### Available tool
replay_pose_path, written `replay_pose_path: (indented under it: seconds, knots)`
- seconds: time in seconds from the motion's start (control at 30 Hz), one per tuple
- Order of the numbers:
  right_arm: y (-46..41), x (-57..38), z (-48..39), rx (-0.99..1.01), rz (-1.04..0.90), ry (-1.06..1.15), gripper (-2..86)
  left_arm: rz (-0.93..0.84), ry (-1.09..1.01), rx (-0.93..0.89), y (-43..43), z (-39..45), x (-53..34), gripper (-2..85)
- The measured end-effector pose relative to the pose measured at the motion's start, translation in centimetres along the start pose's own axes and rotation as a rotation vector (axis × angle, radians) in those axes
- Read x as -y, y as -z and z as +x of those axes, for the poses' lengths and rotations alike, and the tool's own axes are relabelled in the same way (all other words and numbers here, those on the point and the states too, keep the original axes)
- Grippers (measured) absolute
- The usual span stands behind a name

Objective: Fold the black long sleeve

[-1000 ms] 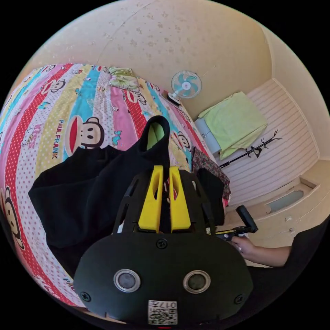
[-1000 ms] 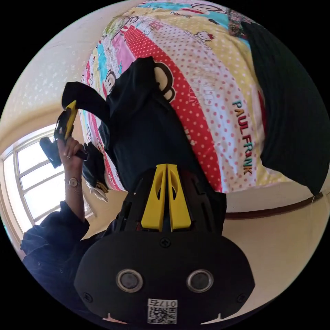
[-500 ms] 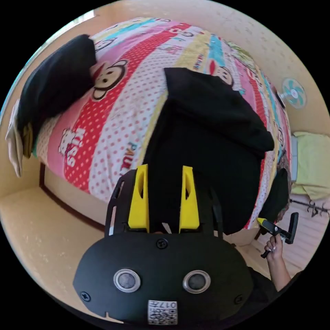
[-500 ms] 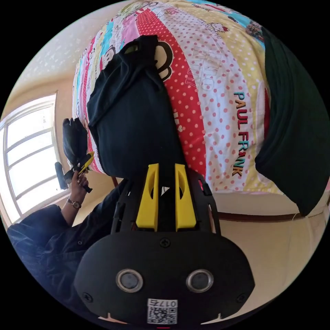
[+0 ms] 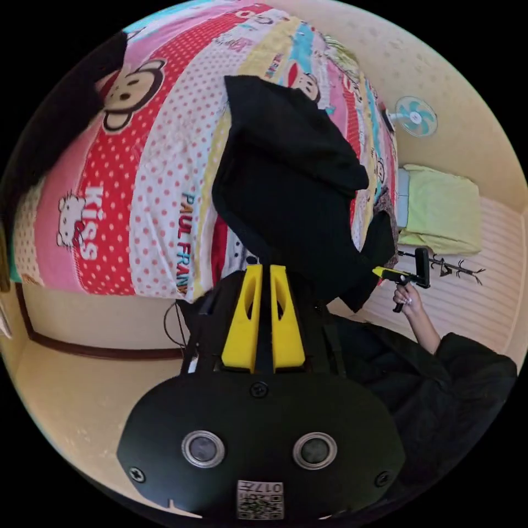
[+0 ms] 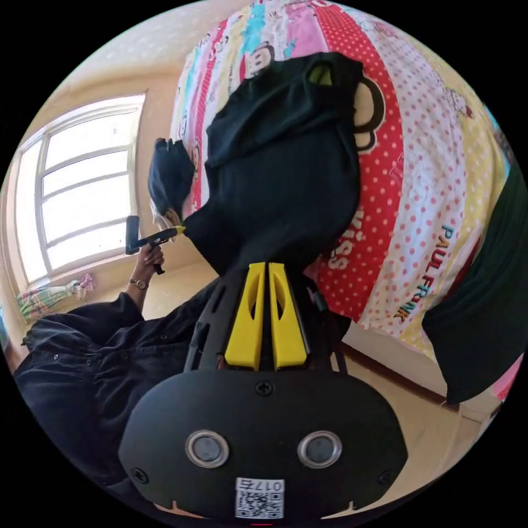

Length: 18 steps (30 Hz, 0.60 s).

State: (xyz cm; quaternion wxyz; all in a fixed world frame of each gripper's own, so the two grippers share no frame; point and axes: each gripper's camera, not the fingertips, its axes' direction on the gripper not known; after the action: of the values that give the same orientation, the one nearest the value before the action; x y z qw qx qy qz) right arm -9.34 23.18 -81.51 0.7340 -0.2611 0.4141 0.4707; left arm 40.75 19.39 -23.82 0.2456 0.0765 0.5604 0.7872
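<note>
Bed with cartoon sheet carries the black long sleeve, hem edge hanging off. Left claw and right claw each pinch a hem corner. Fabric likely soft, light, limp; corners suit gripping.

A home bedroom: a bed under a cartoon-print sheet, a small fan beside its far end, a window nearby.

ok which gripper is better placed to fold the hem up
Right, probably: the right gripper is shut on the hem of the black long sleeve, collar straight ahead; the left gripper pinches a side corner.
</note>
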Motion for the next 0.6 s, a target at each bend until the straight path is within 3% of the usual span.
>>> replay_pose_path:
  seconds: [0.1, 0.2, 0.3, 0.4, 0.6]
  knots:
    - [2.6, 2.1, 1.1, -0.056, 0.118, -0.056, 3.7, 0.112, 0.075, 0.04, 2.2, -0.9, 3.4, 5.1]
    - [3.2, 3.4, 4.0, -0.028, 0.195, -0.195, 6.6, 0.134, 0.204, -0.062, 1.7, -3.8, 5.6, 10.6]
    - [2.6, 3.2, 5.1, -0.011, 0.206, -0.229, 9.4, 0.175, 0.18, -0.097, 1.3, -4.8, 4.9, 12.2]
    - [1.0, 1.9, 5.7, -0.047, 0.198, -0.266, 11.4, 0.133, 0.152, -0.04, -0.7, -5.2, 3.4, 12.4]
    - [-1.5, 1.5, 5.1, 0.106, 0.287, -0.265, 14.0, 0.094, 0.177, 0.013, -4.6, -5.8, 2.7, 12.7]
